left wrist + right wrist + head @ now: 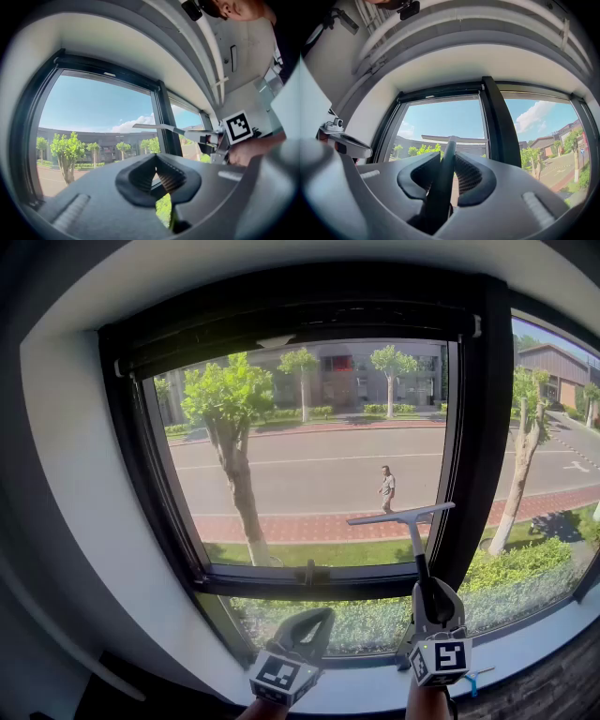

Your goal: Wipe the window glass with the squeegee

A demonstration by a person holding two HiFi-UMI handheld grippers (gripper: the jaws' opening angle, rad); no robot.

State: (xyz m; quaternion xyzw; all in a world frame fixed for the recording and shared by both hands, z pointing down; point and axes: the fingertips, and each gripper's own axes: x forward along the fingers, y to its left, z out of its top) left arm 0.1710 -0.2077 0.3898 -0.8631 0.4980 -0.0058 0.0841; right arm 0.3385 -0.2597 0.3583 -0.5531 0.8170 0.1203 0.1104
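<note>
My right gripper point(432, 591) is shut on the dark handle of a squeegee point(413, 538). The handle stands upright, and the pale blade point(400, 516) lies across the lower right of the window glass point(309, 474); I cannot tell whether it touches. In the right gripper view the handle point(442, 187) runs up between the pads to the blade point(450, 138). My left gripper point(324, 615) hangs low in front of the bottom frame, shut and empty, left of the squeegee. Its pads point(168, 176) meet in the left gripper view, where the blade point(159, 127) shows further off.
A thick dark mullion point(473, 427) stands just right of the blade, with a second pane point(553, 474) beyond it. A latch point(307, 573) sits on the bottom frame. A pale sill point(366, 690) runs below, with a small blue object point(473, 678) lying on it.
</note>
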